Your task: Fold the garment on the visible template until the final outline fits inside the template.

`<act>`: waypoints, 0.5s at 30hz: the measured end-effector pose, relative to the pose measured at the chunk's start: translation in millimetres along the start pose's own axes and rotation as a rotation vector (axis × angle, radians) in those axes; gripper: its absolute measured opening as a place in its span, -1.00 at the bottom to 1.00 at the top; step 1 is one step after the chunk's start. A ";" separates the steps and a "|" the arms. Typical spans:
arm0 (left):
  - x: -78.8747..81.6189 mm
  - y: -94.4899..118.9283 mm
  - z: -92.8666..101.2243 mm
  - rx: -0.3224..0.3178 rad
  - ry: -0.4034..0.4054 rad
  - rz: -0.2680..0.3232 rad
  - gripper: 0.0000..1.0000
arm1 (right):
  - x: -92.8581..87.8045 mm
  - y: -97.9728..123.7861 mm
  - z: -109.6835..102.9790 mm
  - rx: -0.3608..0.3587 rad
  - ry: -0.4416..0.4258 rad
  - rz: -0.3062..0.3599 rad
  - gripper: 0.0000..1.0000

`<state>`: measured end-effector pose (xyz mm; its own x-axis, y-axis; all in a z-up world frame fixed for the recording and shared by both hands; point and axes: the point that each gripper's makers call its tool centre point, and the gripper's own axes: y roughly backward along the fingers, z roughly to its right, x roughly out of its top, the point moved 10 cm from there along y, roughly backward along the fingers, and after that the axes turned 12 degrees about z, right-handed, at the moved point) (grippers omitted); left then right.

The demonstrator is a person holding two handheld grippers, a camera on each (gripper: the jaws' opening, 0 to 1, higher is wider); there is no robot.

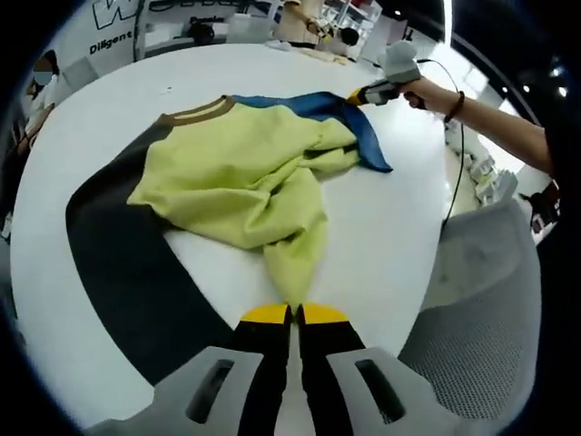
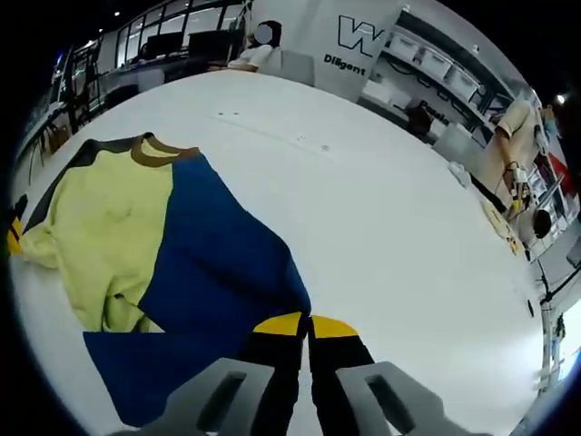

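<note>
Jaws pressed together in the left gripper view, the left gripper (image 1: 297, 312) pinched a yellow-green corner of the garment (image 1: 245, 173), which lay crumpled on the white table (image 1: 399, 236), partly over the dark template (image 1: 127, 254). At the far side the right gripper (image 1: 381, 89), in a person's hand (image 1: 431, 93), met the garment's blue edge.

In the right gripper view, the right gripper (image 2: 304, 322) had its jaws clenched on the garment's blue panel (image 2: 218, 272); its yellow-green part and brown collar (image 2: 150, 150) lay to the left.
</note>
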<state>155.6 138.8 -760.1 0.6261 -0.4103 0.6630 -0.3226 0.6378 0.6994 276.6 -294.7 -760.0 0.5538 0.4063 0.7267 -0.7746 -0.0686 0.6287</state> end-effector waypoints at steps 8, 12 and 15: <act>-10.9 8.7 -6.0 0.006 -0.009 -0.059 -1.00 | -2.1 -7.5 6.3 0.012 0.034 -0.026 -1.00; -19.3 13.8 -7.3 0.006 -0.003 -0.096 -1.00 | -2.7 -10.9 10.6 0.009 0.040 -0.024 -1.00; -25.0 16.8 -8.1 0.011 0.002 -0.103 -1.00 | -3.6 -13.1 13.9 -0.001 0.048 -0.032 -1.00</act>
<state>140.3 165.0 -767.1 0.6581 -0.4721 0.5866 -0.2638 0.5851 0.7668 289.0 -307.9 -767.0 0.5630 0.4518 0.6920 -0.7572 -0.0535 0.6510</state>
